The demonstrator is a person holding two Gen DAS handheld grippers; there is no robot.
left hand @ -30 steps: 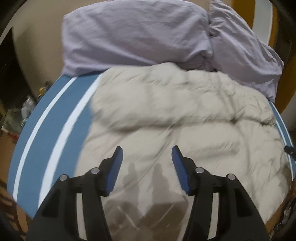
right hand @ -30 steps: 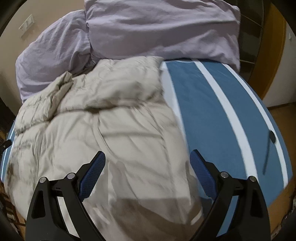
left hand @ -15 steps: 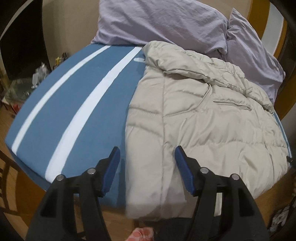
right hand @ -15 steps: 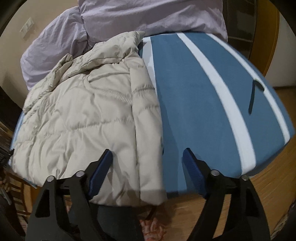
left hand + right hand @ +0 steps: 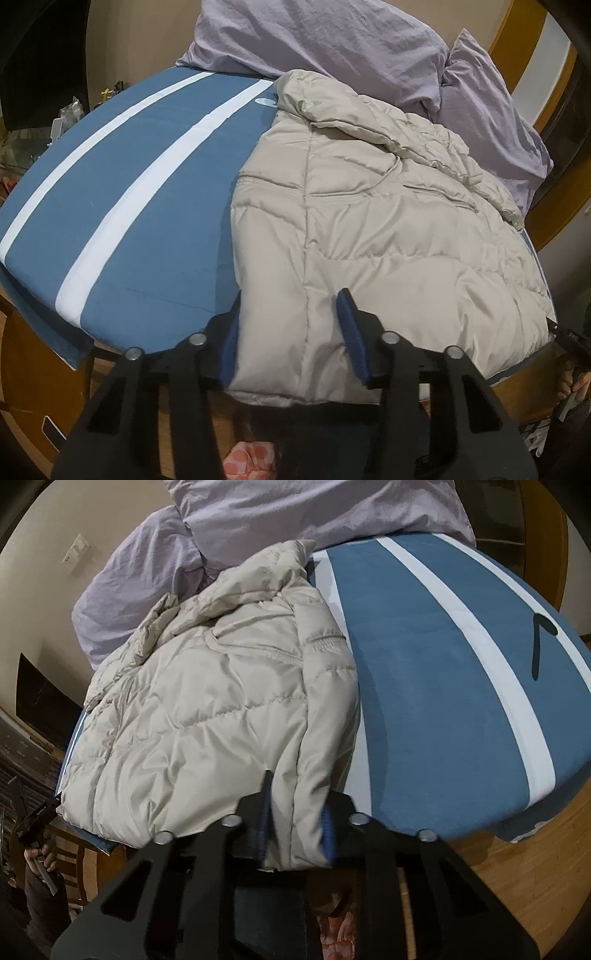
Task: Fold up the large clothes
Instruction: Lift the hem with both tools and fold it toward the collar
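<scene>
We think the puffy beige coat [image 5: 388, 229], lying on the striped blue bed [image 5: 147, 206] toward 3 o'clock, is soft, light and slippery, so we take its near hem, where our right claw [image 5: 297, 825] has just pinched shut and our left claw [image 5: 290, 338] has just been closing, pads touching it

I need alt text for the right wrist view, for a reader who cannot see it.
The right gripper has just closed its blue fingers on the near hem of a beige puffer jacket. The jacket lies on a blue bed cover with white stripes, with lilac pillows behind it.
</scene>
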